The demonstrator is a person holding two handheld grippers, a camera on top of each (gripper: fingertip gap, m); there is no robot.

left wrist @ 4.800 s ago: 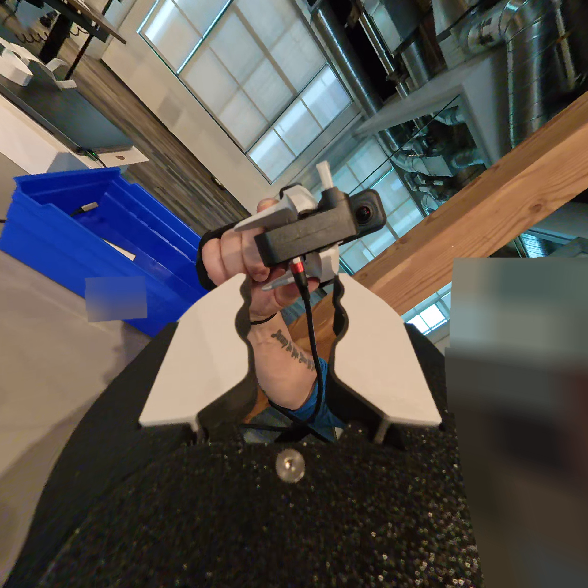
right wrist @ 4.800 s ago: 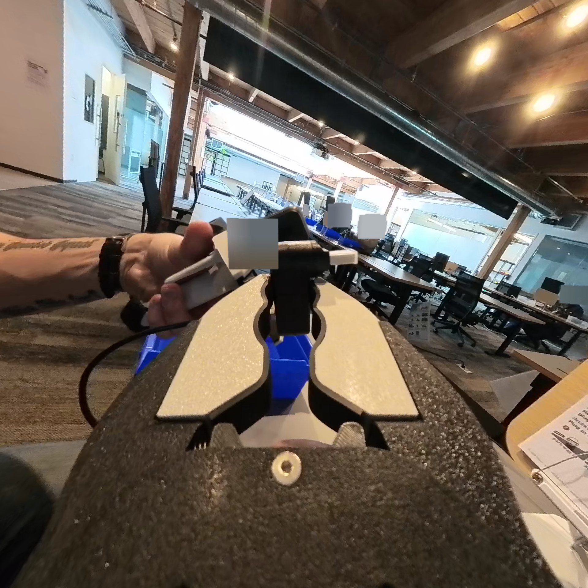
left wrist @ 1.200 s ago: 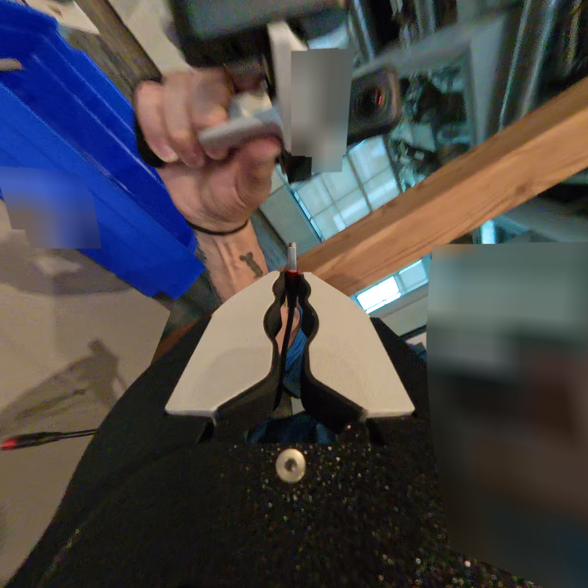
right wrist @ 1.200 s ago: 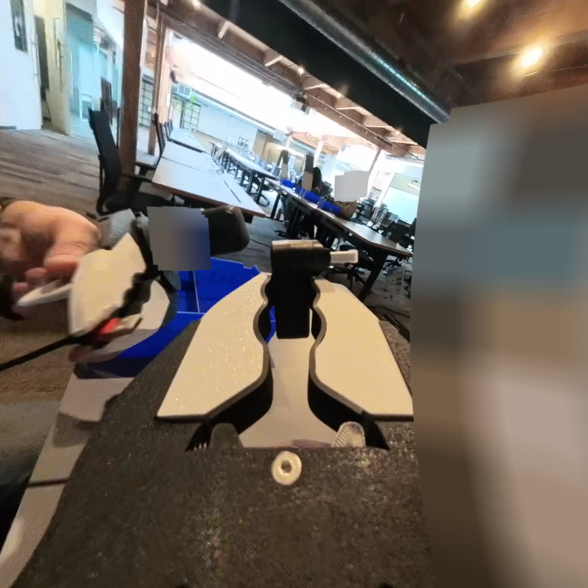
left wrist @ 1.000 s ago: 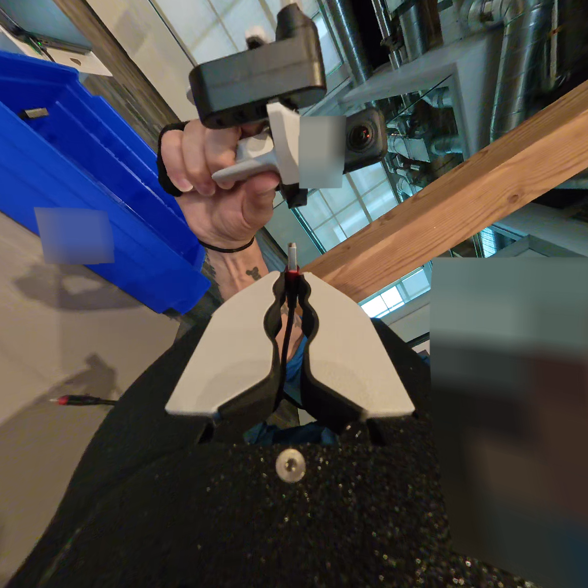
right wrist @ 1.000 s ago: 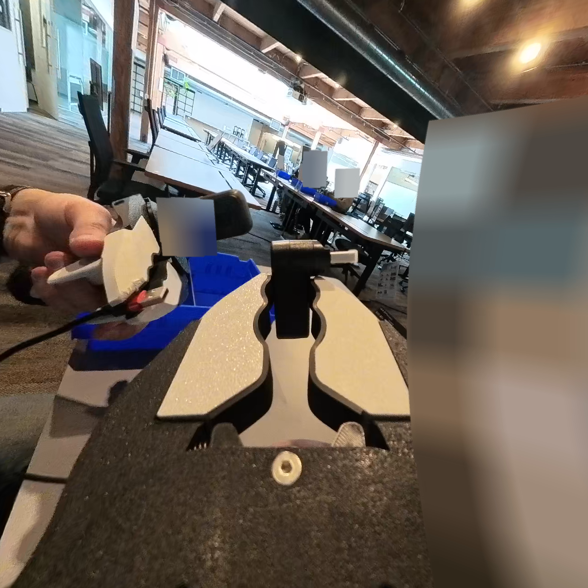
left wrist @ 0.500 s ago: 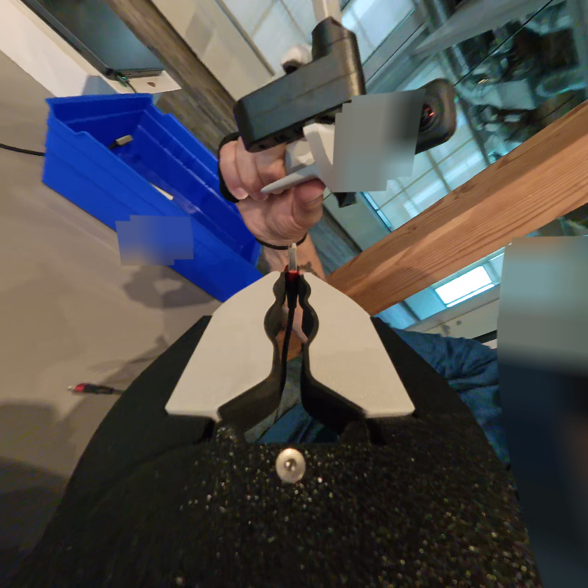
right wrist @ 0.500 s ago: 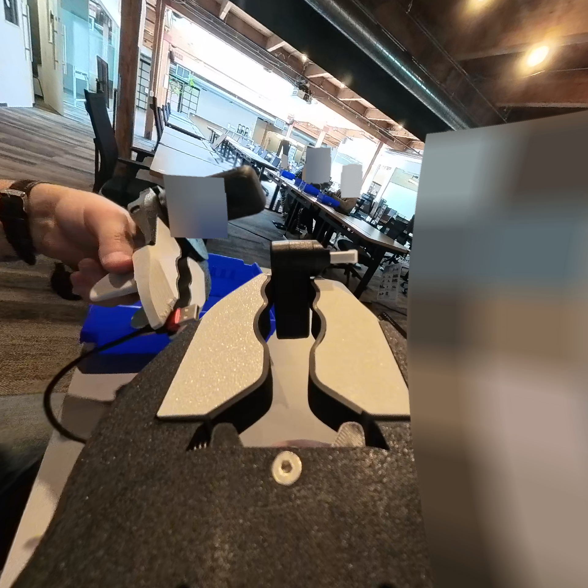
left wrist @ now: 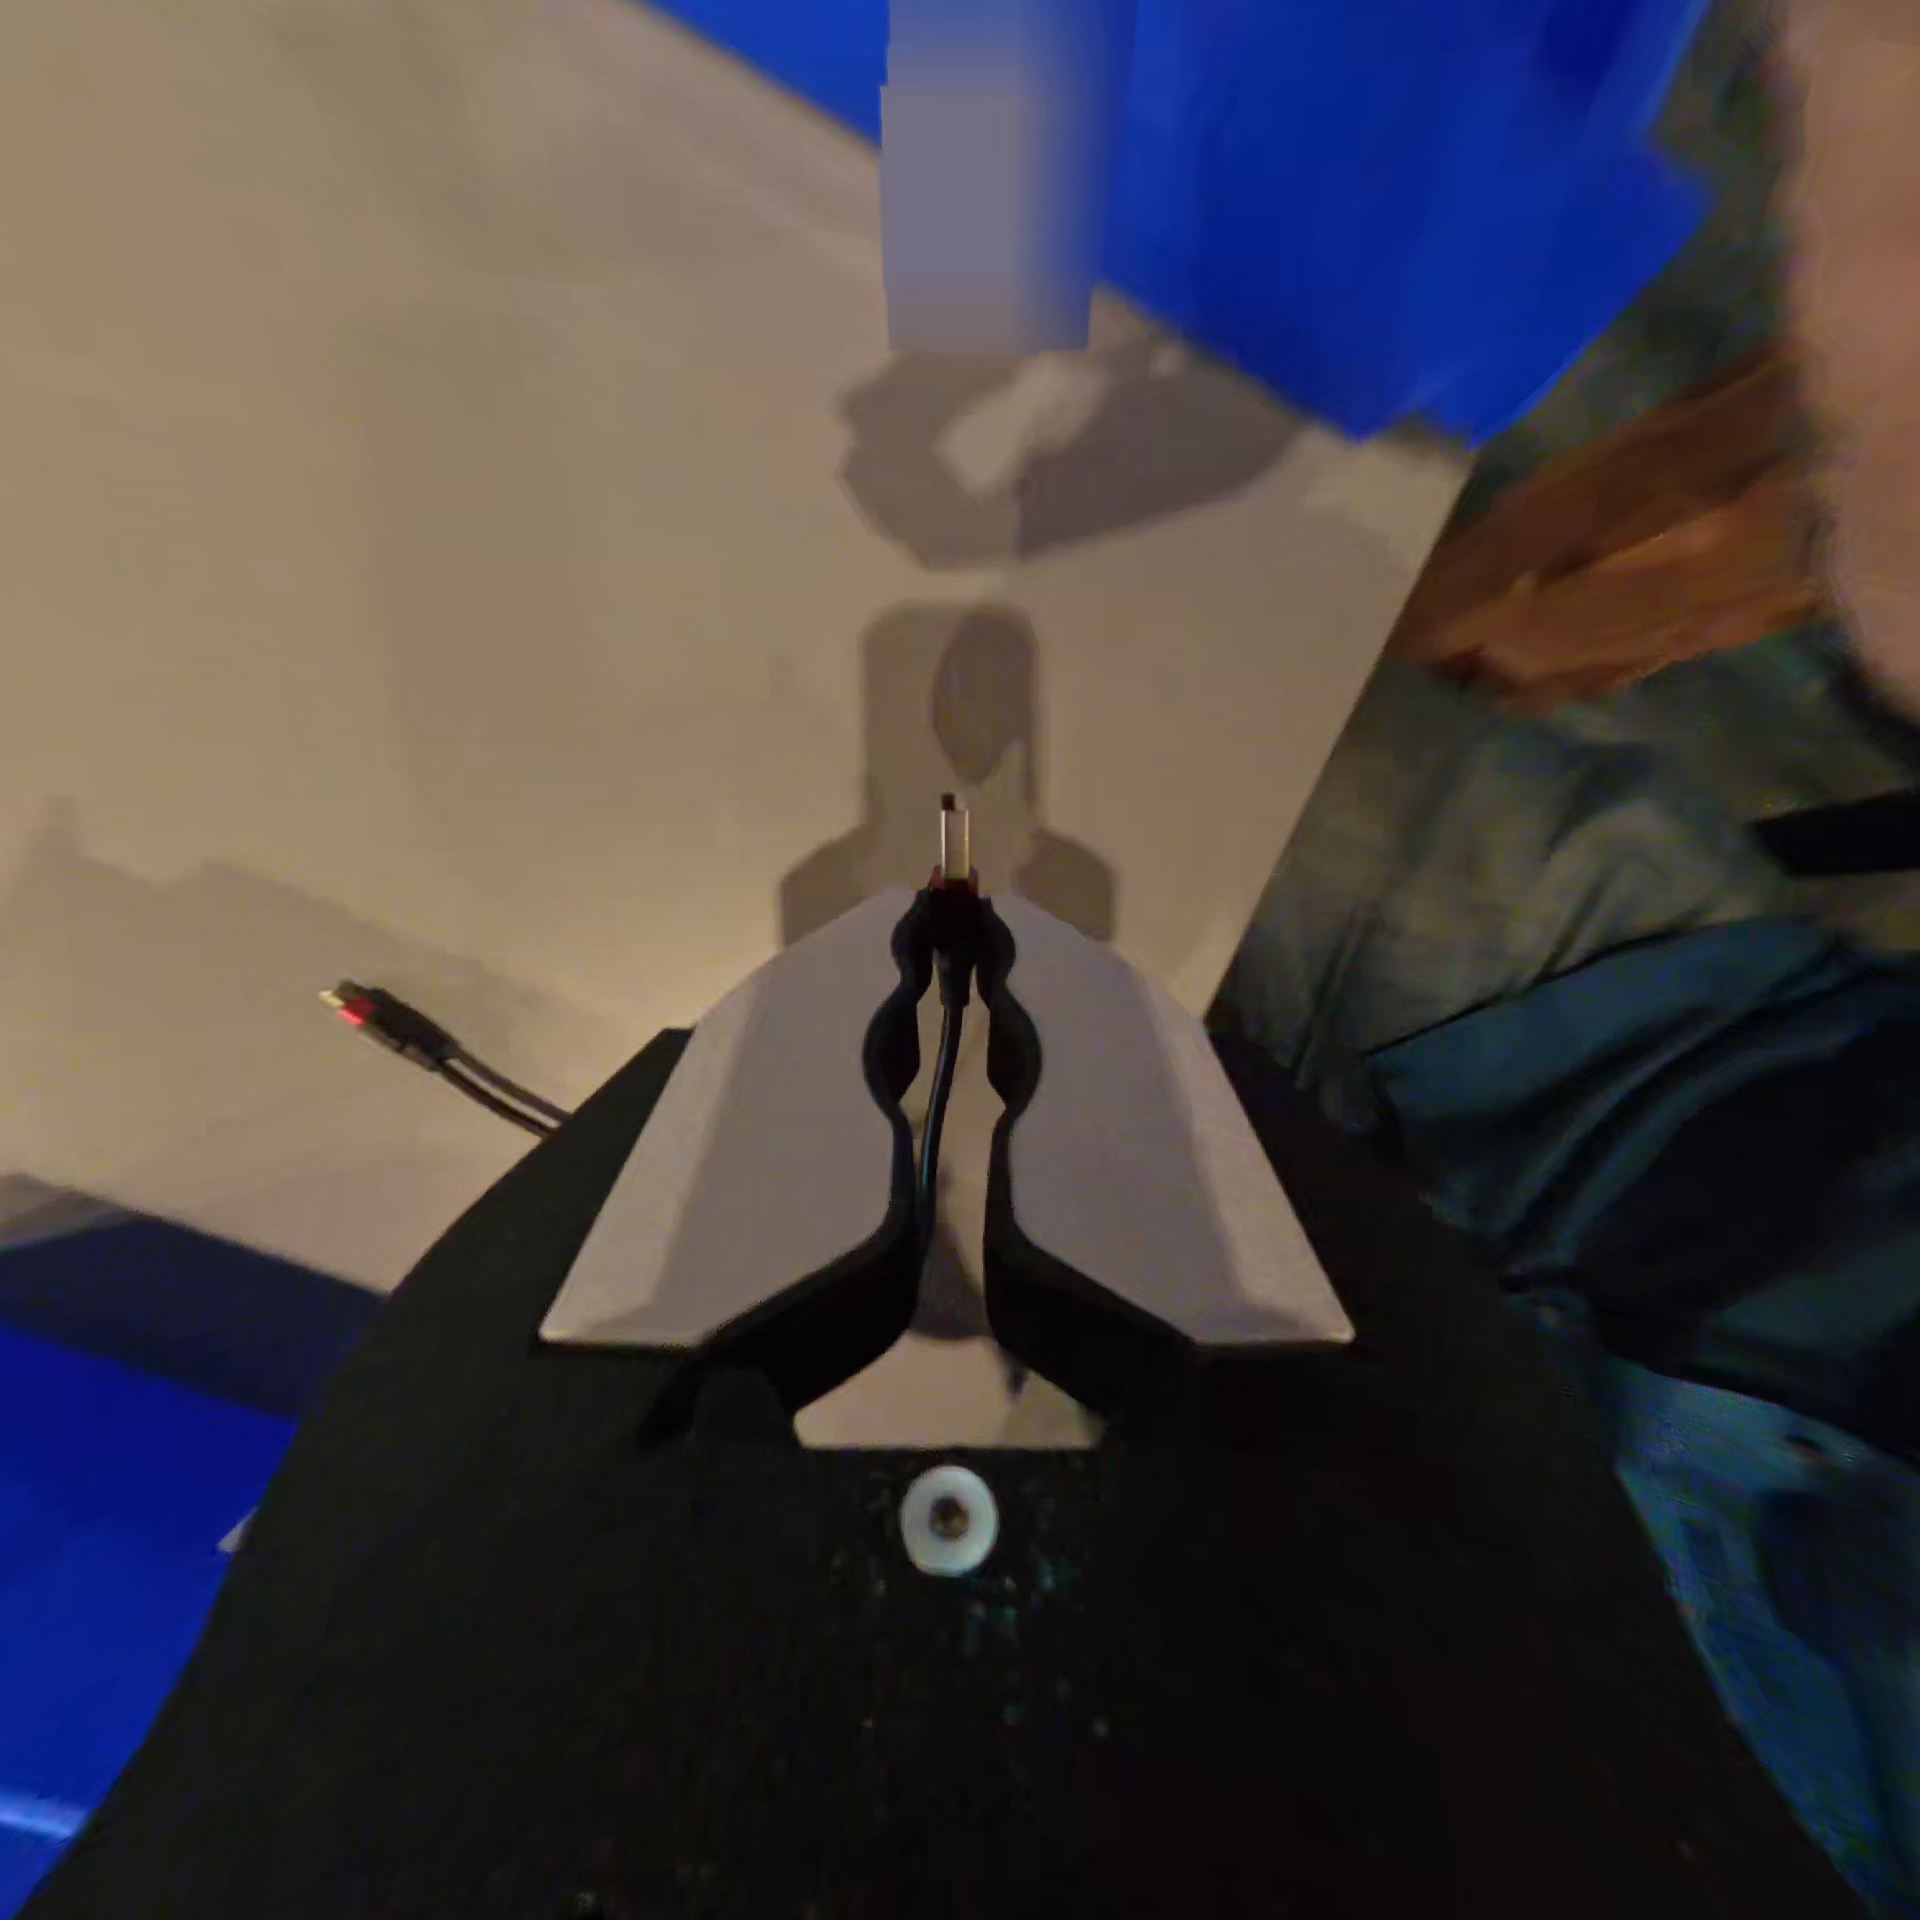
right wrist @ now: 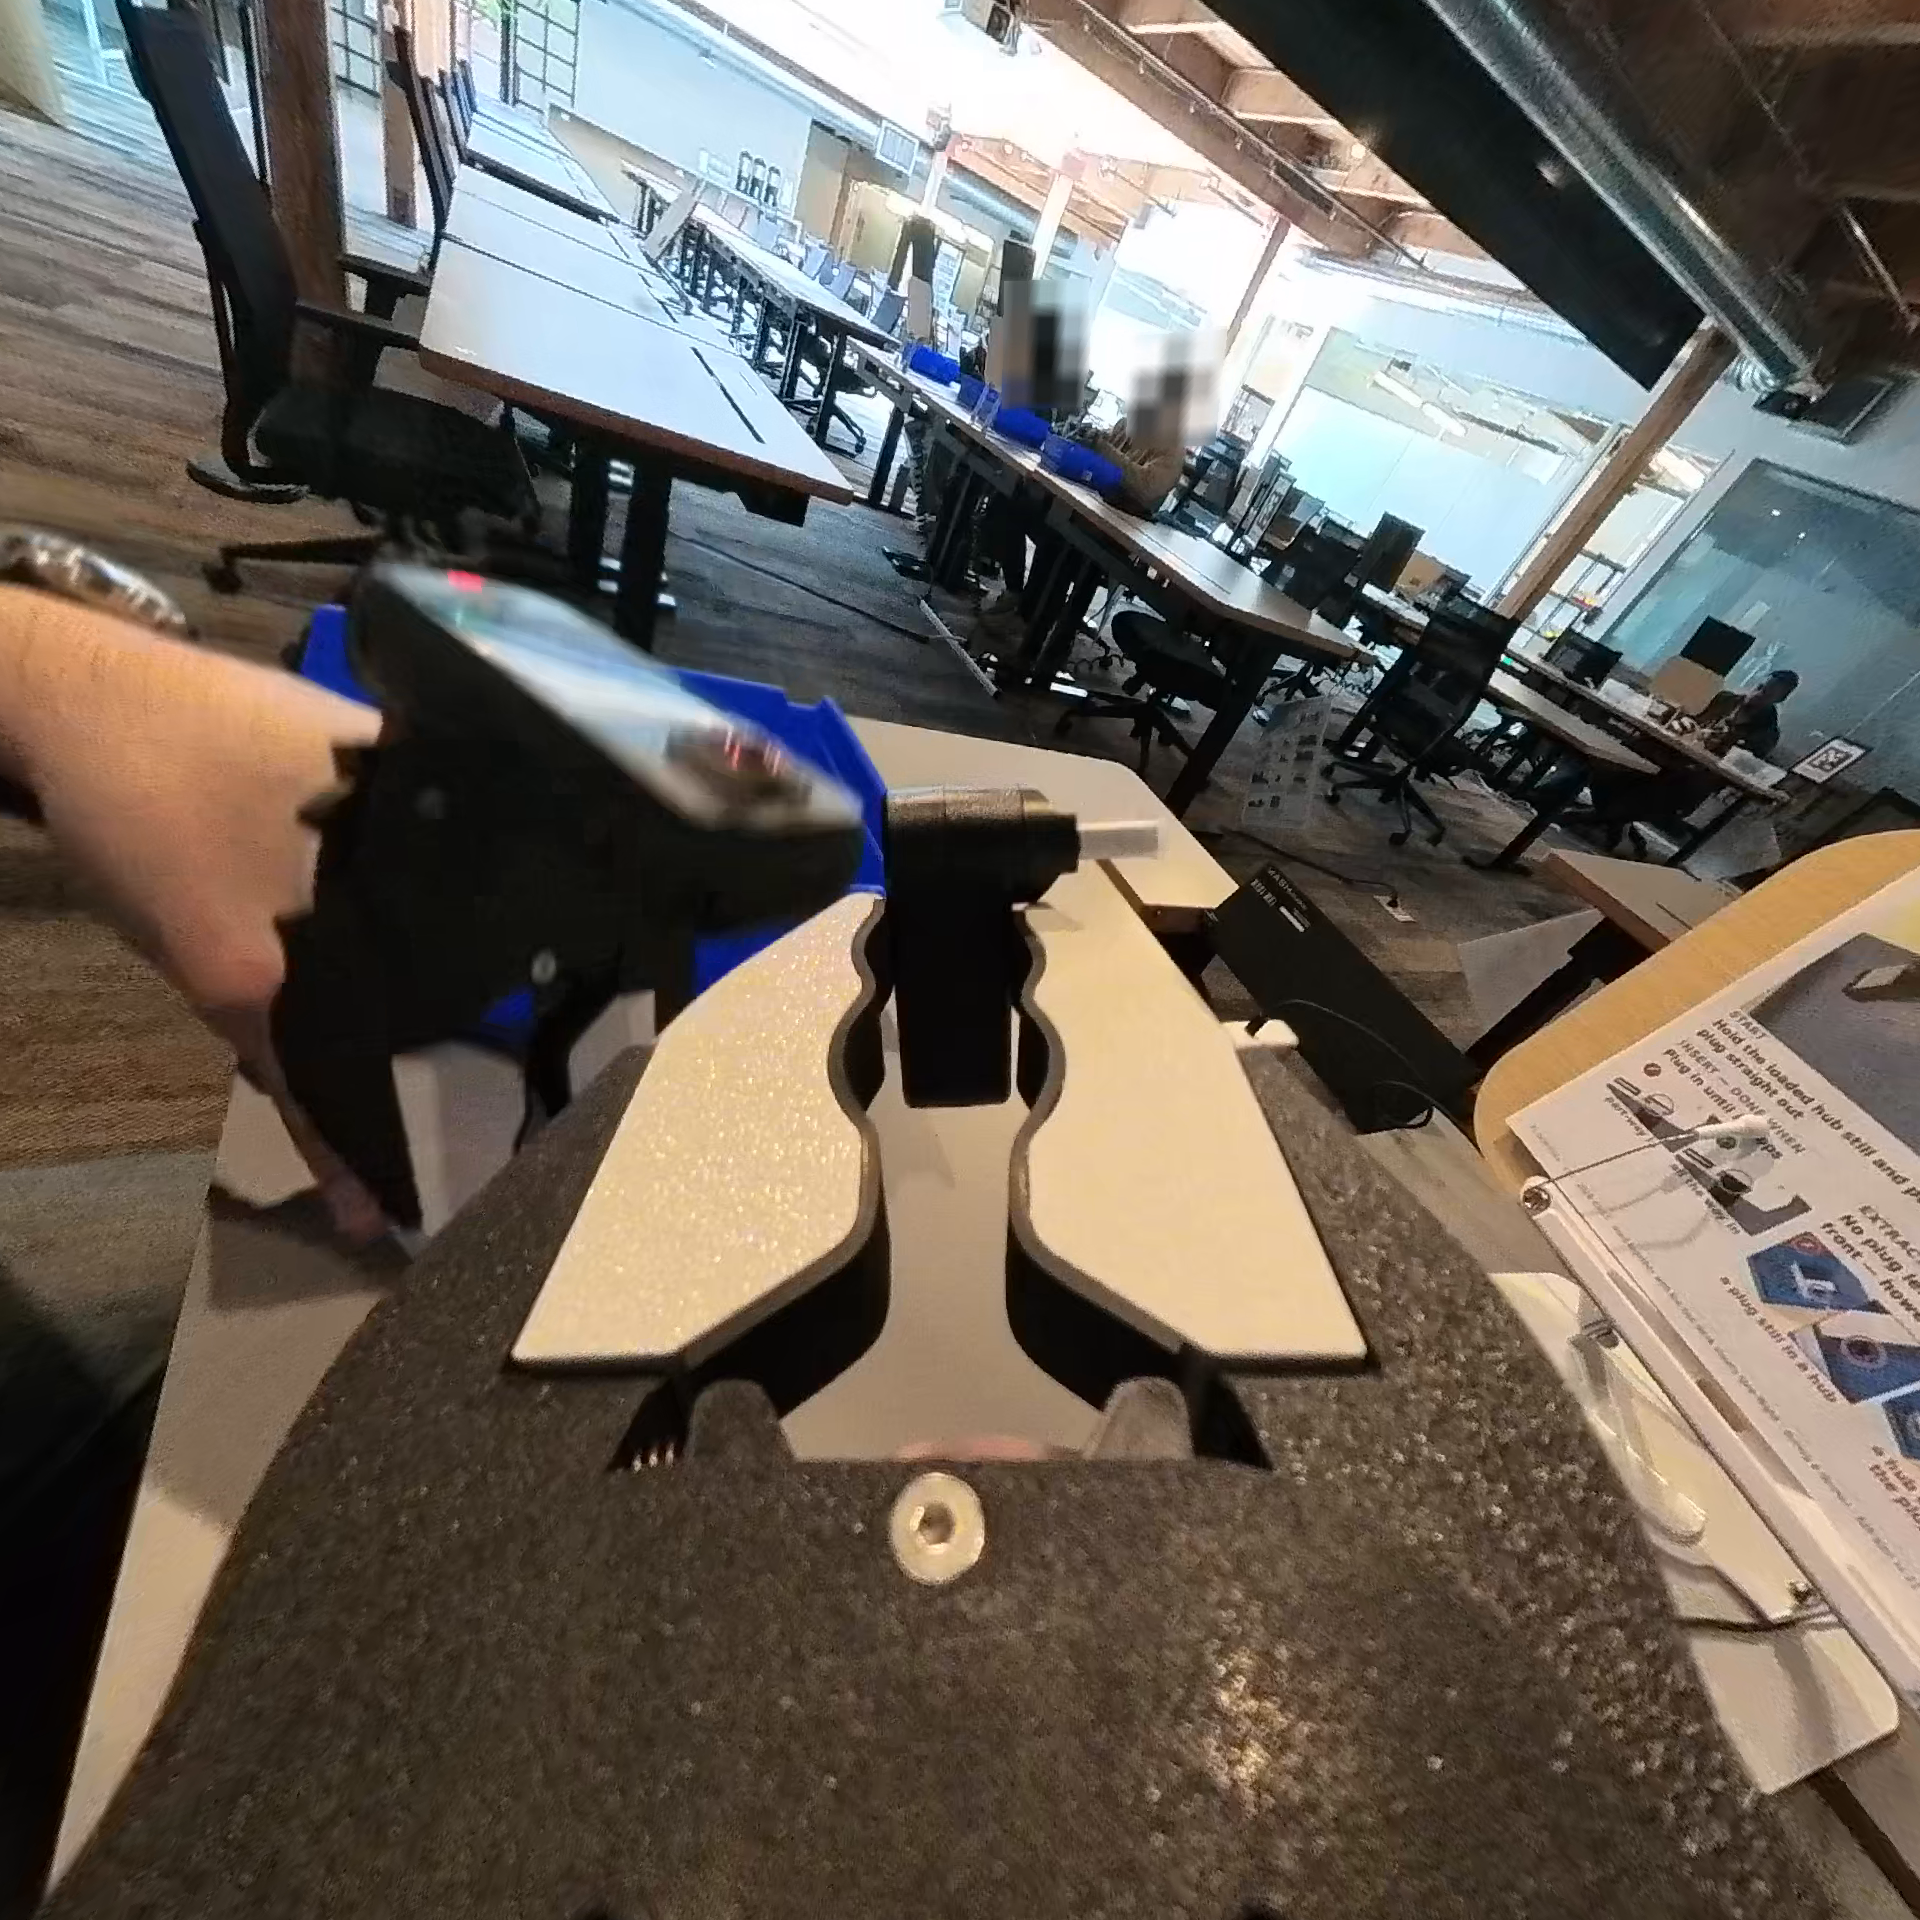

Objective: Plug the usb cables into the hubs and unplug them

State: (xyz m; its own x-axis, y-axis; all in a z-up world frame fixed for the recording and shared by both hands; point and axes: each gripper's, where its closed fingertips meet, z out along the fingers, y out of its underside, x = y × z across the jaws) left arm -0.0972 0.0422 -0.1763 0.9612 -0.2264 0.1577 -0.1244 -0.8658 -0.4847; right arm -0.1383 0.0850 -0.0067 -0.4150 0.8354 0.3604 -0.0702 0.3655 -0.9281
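Grey tabletop (left wrist: 416, 520); long office desks (right wrist: 623, 353) behind.

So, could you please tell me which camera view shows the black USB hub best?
The right wrist view: the black USB hub stands sharp between the right tool's fingers. The left wrist view does not show it, only the pinched cable plug.

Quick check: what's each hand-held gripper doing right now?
Left hand-held gripper: closed on a USB cable, plug sticking out past the tips.
Right hand-held gripper: closed on a black hub.
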